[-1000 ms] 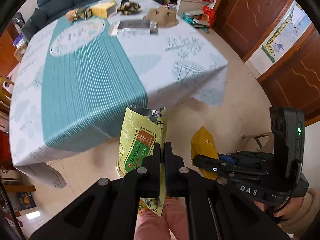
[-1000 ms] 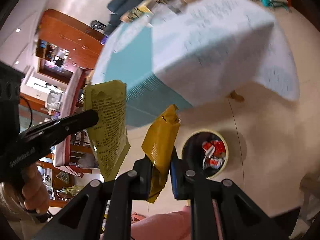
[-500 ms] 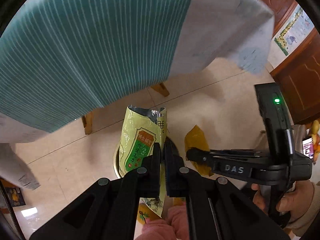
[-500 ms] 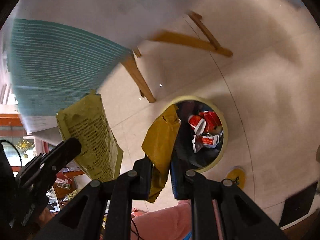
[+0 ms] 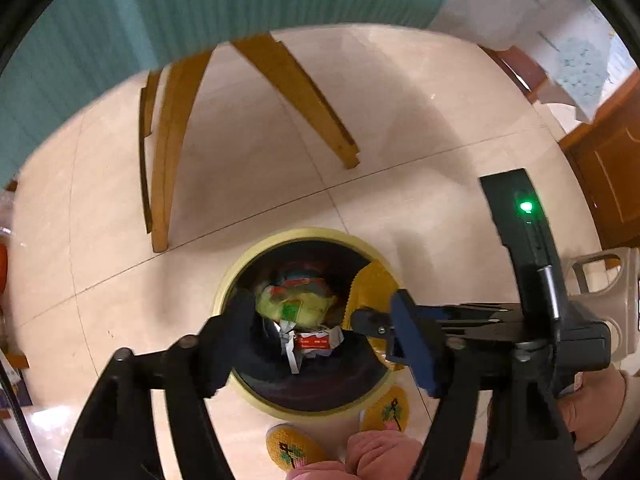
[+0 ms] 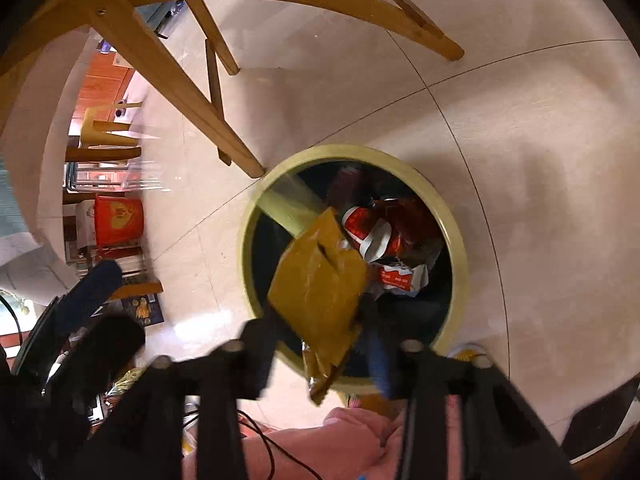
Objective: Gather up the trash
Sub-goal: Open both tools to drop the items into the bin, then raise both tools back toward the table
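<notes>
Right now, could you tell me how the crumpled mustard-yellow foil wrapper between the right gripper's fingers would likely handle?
The mustard-yellow foil wrapper is creased and bent, so probably floppy. It looks thin, likely light. With the right gripper opening, it may slip into the yellow-rimmed bin.

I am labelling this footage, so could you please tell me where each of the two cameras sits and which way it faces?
Left wrist: on the left gripper, looking steeply down into the bin; its opening jaws, pink trousers and slippers show, the green packet loose inside.
Right wrist: on the right gripper, looking down at the bin; opening jaws either side of the yellow wrapper.
Shared: bin, red trash, table legs, each other's gripper.
</notes>
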Available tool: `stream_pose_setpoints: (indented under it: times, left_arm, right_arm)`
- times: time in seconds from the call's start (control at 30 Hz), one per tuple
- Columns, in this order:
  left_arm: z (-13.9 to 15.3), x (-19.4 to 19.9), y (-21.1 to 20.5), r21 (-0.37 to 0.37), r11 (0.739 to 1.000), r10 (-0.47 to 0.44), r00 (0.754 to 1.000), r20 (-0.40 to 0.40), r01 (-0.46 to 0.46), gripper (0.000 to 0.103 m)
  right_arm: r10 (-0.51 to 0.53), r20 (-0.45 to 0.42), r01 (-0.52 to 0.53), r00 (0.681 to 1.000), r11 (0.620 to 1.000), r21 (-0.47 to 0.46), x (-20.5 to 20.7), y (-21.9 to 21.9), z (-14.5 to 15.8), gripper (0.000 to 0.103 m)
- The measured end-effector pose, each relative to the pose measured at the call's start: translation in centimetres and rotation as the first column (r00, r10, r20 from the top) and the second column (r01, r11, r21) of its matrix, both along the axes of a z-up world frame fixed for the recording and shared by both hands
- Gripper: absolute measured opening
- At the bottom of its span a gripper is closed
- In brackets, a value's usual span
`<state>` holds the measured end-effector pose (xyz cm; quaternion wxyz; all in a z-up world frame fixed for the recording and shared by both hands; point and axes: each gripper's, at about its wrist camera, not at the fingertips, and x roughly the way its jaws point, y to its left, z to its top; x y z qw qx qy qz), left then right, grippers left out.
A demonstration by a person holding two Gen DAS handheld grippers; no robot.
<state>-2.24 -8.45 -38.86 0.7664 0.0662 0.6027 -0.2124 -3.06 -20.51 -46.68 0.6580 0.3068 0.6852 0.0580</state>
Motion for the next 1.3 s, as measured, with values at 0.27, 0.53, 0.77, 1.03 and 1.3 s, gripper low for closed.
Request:
stream_pose_setpoints:
  times: [0.27,0.53,0.77,1.03,1.3]
  left_arm:
    - [-1.5,0.1,0.9,0.045,0.998,0.042,0.999,-0.013,-0.042,0.089]
    - [-0.1,-0.5,1.2,0.041,0.997,0.058,0.998,-0.006,-0.058,0.093]
    - [3.8,-0.9,1.2,0.039,0.998,0.055,0.998,0.005,-0.055,0.093]
    - [12.0,-1.9,1.5,0.021,0.999,0.033,0.999,0.029,-0.034,0.093]
    - [21.4,-2.2,2.3,-0.002,1.000,0.022,0.998,0.060,-0.022,0.093]
  right_arm:
    - [0.024,0.055,-0.019,0.998,0.995,-0.099,-1.0,-0.3,-0.1,0.060]
    - [-0.002,0.103,0.017,0.995,0.989,-0.144,-1.7,-1.2,1.7,0.061]
    - [-0.008,0.141,0.037,0.990,0.979,-0.201,-2.6,-1.3,6.1,0.061]
    - [-0.029,0.164,0.065,0.986,0.973,-0.221,-3.9,-1.7,13.9,0.061]
    - [-0.058,0.196,0.104,0.979,0.967,-0.232,-5.2,-2.1,23.4,0.061]
